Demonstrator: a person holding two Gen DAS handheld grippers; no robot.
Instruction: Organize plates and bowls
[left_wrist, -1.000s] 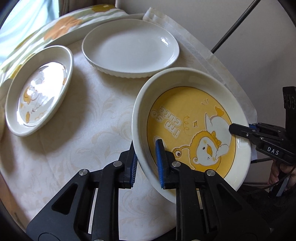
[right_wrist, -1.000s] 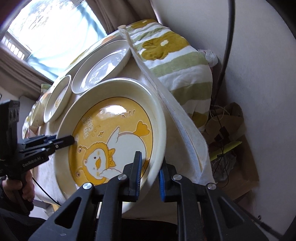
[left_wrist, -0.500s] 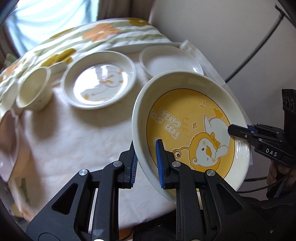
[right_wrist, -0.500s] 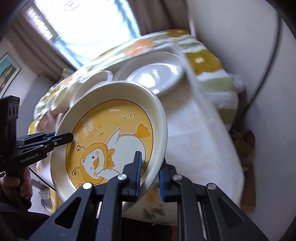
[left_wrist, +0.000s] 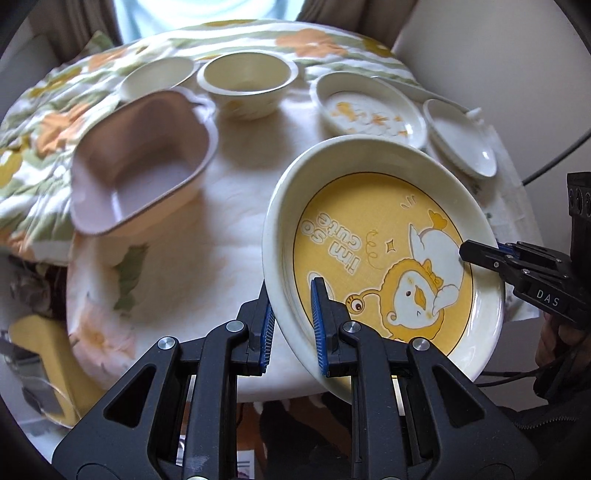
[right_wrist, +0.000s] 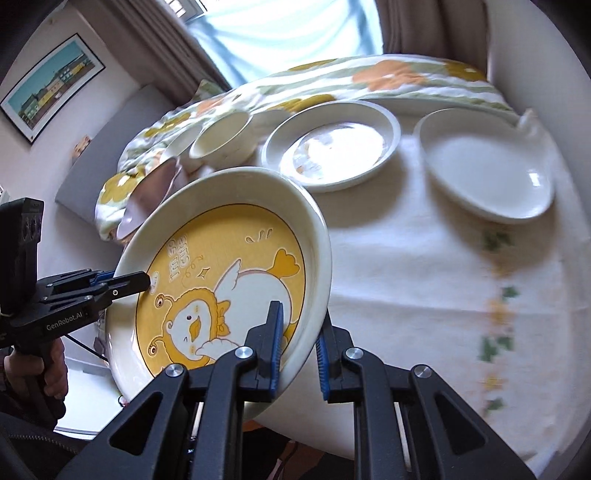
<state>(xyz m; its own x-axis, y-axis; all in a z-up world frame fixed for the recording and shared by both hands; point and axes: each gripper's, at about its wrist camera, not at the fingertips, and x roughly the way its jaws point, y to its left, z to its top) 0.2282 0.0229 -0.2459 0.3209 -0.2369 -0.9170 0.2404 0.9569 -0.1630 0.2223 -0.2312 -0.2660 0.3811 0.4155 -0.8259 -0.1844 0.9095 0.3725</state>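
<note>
A large cream plate with a yellow duck picture (left_wrist: 384, 254) (right_wrist: 221, 273) hangs above the table, held from both sides. My left gripper (left_wrist: 290, 325) is shut on its near-left rim. My right gripper (right_wrist: 299, 350) is shut on the opposite rim, and its fingers (left_wrist: 480, 254) show at the plate's right edge in the left wrist view. On the table lie a smaller duck plate (left_wrist: 369, 110) (right_wrist: 332, 144), a plain white oval plate (left_wrist: 461, 142) (right_wrist: 487, 162), a round cream bowl (left_wrist: 247, 83) (right_wrist: 221, 138), another white bowl (left_wrist: 157, 77) and a pink squarish bowl (left_wrist: 140, 162).
The table wears a white cloth (right_wrist: 424, 280) over a flowered one (left_wrist: 44, 122). A wall stands close on the right (left_wrist: 498, 48). A window with curtains is behind the table (right_wrist: 280, 33). A person's hand (right_wrist: 51, 365) grips the left gripper's handle.
Both grippers have carried the duck plate to the left along the table while rolling; the bowls and the pink bowl have come into view, and the white oval plate has slid far right.
</note>
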